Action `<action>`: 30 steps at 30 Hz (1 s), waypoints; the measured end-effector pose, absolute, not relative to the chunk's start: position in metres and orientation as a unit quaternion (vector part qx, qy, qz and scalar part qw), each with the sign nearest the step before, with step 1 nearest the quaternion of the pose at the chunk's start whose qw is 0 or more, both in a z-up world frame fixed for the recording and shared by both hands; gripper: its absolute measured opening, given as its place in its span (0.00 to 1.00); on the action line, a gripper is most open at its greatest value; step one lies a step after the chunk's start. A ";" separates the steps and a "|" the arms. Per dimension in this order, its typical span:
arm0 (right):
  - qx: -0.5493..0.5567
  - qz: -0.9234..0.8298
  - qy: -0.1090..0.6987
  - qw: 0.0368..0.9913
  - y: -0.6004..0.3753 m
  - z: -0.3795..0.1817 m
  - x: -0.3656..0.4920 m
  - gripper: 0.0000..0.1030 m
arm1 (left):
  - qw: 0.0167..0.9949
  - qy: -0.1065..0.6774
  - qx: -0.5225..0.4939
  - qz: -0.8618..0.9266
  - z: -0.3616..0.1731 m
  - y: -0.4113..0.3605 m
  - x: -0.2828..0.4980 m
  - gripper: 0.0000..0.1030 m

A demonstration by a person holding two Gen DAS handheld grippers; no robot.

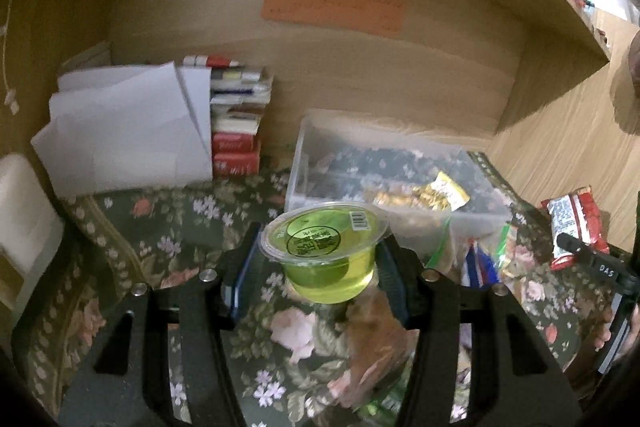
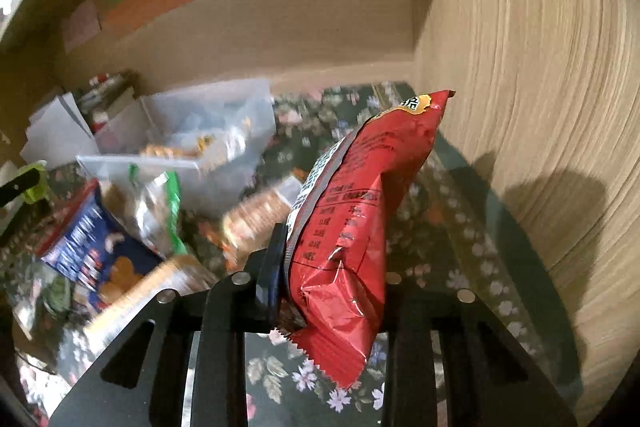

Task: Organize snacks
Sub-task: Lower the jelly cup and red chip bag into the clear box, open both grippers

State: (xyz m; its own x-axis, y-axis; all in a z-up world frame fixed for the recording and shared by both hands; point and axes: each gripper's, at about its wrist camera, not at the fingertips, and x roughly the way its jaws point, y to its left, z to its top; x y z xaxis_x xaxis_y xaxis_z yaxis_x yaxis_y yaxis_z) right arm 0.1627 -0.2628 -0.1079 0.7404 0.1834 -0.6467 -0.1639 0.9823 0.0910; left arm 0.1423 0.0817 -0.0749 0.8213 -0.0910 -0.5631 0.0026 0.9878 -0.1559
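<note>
Left tongs [image 1: 320, 267] clamp a green jelly cup [image 1: 326, 251] above the tabletop [image 1: 168, 227], before the bin [image 1: 400, 183]. Only the right view shows right tongs [image 2: 332, 267] pinching a red packet [image 2: 352, 227] near the tabletop's right edge.

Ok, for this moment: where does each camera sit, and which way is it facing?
Left wrist: on the left gripper, facing the shelf back; its fingers clamp a green jelly cup before the clear bin.
Right wrist: on the right gripper, facing the right corner; it clamps a red snack bag.
Shared: bin, red bag, floral cloth.
</note>
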 end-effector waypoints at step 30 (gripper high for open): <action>-0.044 0.219 0.319 0.921 -0.156 -0.074 0.248 0.24 | 0.948 0.309 -0.056 -0.050 -0.055 0.051 0.238 0.53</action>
State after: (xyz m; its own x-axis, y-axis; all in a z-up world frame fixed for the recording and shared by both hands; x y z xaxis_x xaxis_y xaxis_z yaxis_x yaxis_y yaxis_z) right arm 0.2481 -0.1559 -0.0741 0.7004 0.3747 -0.6075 -0.4314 0.9003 0.0579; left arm 0.2379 0.0512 -0.0555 0.8037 -0.1293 -0.5808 0.0598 0.9887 -0.1374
